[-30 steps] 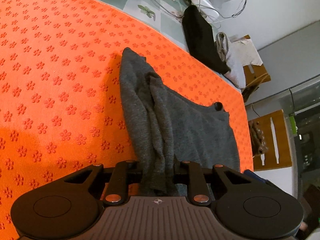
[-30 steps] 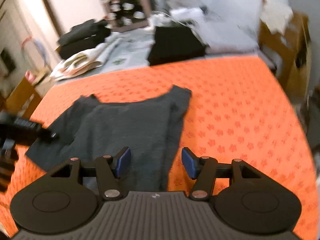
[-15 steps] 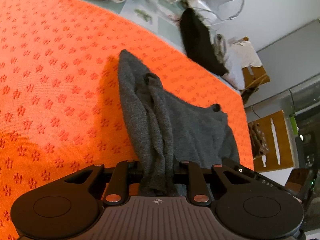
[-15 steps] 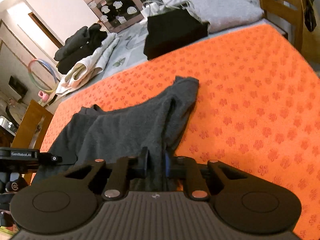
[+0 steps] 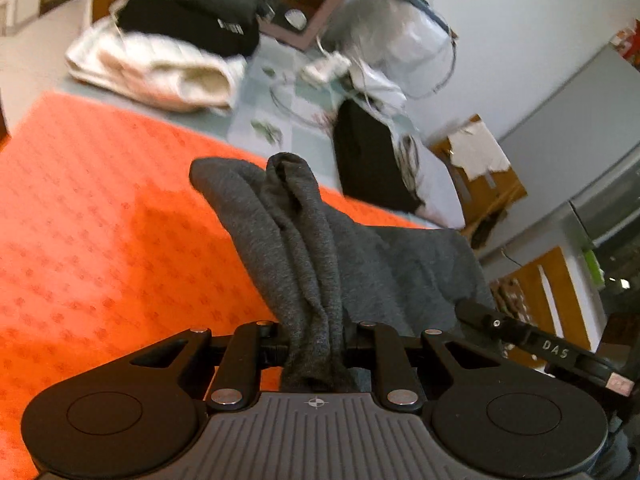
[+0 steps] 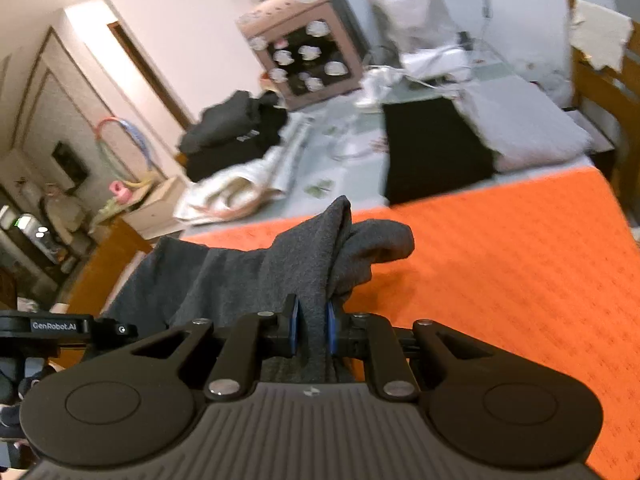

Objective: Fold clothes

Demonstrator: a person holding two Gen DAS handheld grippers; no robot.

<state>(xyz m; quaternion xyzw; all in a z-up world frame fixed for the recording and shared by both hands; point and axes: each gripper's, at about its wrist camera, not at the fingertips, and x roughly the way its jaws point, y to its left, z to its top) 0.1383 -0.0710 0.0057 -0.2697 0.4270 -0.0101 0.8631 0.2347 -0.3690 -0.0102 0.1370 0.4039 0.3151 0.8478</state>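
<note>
Dark heather-grey garment (image 5: 360, 256); bright orange cloth (image 5: 100, 240) printed with a repeating darker orange flower motif; black gripper (image 6: 312, 330) with blue finger pads (image 6: 294, 330); folded black clothes (image 6: 432, 152); cream-white bundle (image 5: 160, 72); pale blue-grey table (image 5: 256, 120).

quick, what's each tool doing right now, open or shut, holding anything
Left tool: shut on the grey garment, bunched between its fingers.
Right tool: shut on the same grey garment, gripped between its blue pads.

Black left claw (image 5: 314, 344), silver screws; right claw (image 6: 312, 330), blue pads (image 6: 294, 330).
</note>
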